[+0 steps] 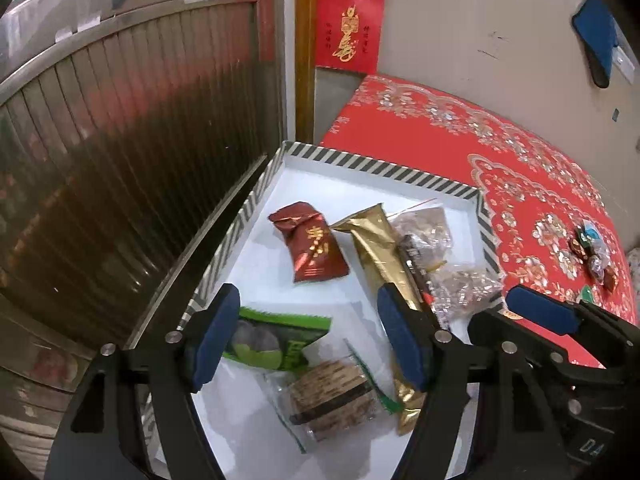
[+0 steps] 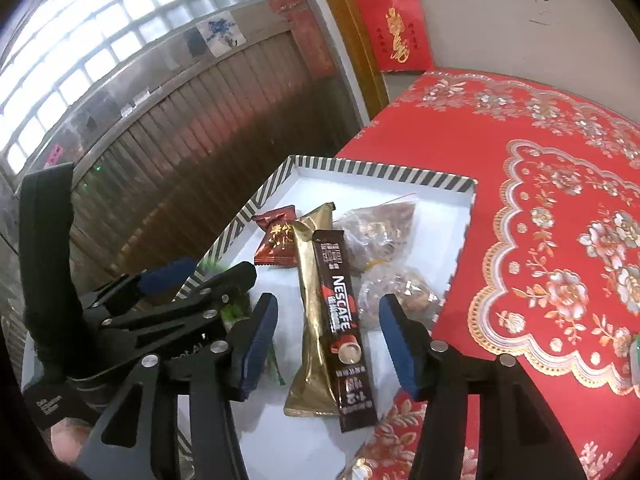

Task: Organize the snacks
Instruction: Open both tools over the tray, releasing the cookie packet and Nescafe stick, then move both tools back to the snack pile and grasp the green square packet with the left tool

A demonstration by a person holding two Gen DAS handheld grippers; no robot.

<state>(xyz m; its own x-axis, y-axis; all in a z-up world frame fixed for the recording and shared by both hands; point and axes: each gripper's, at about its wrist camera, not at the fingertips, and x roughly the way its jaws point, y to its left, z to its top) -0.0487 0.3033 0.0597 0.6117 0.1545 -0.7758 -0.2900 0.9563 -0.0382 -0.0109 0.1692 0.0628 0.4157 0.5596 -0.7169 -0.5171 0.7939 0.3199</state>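
Observation:
A white tray with a striped rim (image 1: pixel 380 169) (image 2: pixel 380 170) holds the snacks. My left gripper (image 1: pixel 310 338) is open above a green packet (image 1: pixel 280 340) and a clear-wrapped biscuit (image 1: pixel 332 400), touching neither. Further in lie a red packet (image 1: pixel 314 248) (image 2: pixel 276 246), a gold stick (image 1: pixel 380 256) (image 2: pixel 310 320) and clear bags of nuts (image 1: pixel 428 228) (image 2: pixel 376 232). My right gripper (image 2: pixel 330 344) is open, its pads on either side of a dark Nescafe stick (image 2: pixel 340 320) that rests on the gold stick. One right pad (image 1: pixel 540 312) shows in the left wrist view.
The tray sits on a red floral tablecloth (image 2: pixel 540 240), at its left edge beside a brown ribbed shutter (image 1: pixel 140 180). Several wrapped candies (image 1: pixel 592 256) lie on the cloth to the right. A wall with red paper (image 1: pixel 350 28) stands behind.

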